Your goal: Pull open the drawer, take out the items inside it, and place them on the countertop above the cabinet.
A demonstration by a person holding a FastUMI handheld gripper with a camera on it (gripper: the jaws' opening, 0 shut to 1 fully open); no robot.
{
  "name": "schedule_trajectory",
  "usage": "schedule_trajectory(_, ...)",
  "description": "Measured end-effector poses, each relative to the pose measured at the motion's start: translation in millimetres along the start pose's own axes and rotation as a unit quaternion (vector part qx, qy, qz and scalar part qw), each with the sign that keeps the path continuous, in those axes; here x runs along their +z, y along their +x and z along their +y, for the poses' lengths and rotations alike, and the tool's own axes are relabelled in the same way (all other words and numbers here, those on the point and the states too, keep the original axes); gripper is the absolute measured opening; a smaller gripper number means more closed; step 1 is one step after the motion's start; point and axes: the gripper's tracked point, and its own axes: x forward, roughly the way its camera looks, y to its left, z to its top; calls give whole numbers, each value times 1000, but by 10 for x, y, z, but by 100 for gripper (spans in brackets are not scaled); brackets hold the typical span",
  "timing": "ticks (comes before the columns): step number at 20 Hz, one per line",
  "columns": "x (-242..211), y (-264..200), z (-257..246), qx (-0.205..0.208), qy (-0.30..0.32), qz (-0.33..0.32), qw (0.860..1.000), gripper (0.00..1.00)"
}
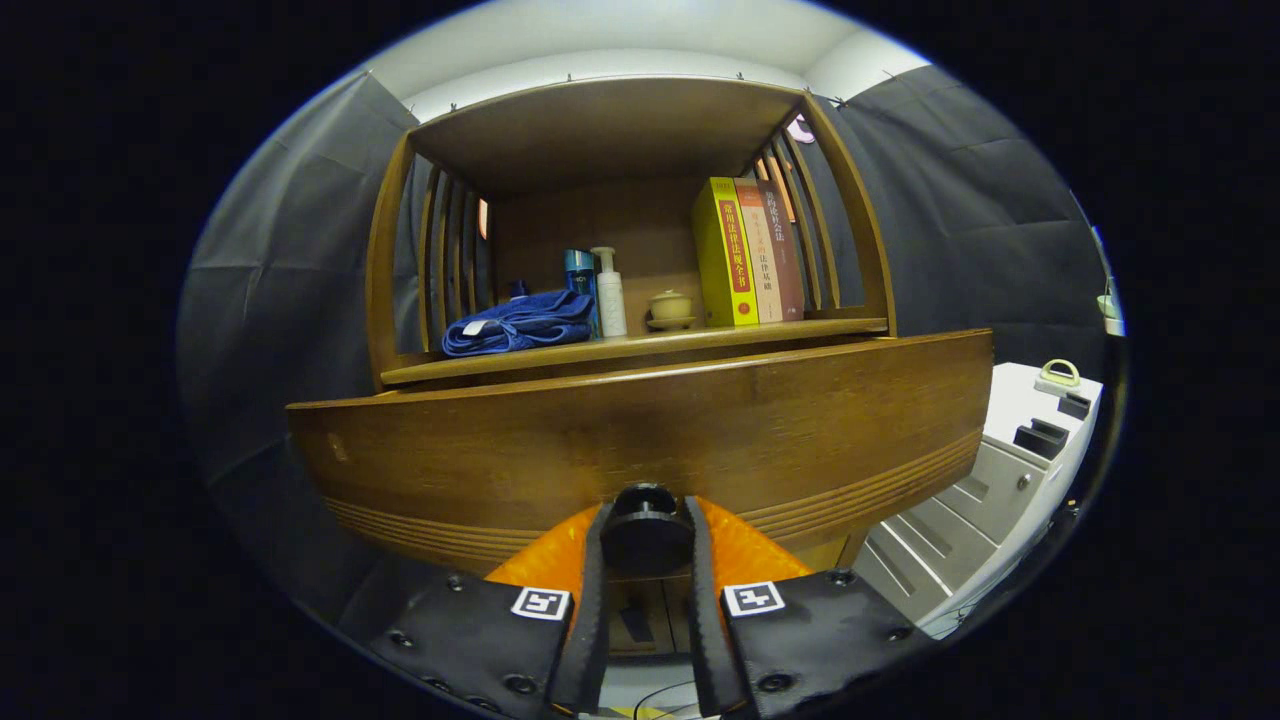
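The hand-held gripper (646, 545) was clenched on the round black drawer knob (646, 535), with one finger pressing on each side of it. The knob sat directly between the fingers, at the lower middle of the wide brown wooden drawer front (640, 440).

The drawer front faced the gripper squarely. Its long axis ran side to side, across the line of the fingers. The pull direction was therefore judged to lie straight back along the fingers, toward the person holding the tool. How far the drawer had come out could not be told, and its contents were hidden behind the front panel.

The wooden countertop (640, 348), the intended destination, lay above and beyond the drawer front. On it stood a folded blue towel (520, 325), a slim white pump bottle (608, 292), a small tan lidded cup (670, 308) and a row of upright books led by a yellow volume (726, 252). A white drawer unit (1000, 470) stood to the right, well apart.
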Motion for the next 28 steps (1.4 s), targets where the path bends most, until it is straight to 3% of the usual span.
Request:
schedule_trajectory(11,-111,-217,-45,6,-6,3,1000,44)
schedule_trajectory(15,-153,-211,-34,18,11,18,1000,54)
schedule_trajectory(18,-102,-307,103,47,27,27,998,84)
schedule_trajectory(19,-18,-376,70,48,23,20,998,94)
schedule_trajectory(22,528,-461,4,44,7,6,999,95)
schedule_trajectory(24,1050,-283,-63,39,-14,17,999,95)
schedule_trajectory(26,1395,46,-74,36,-35,62,997,95)
schedule_trajectory(28,1391,454,-29,42,-54,153,986,95)
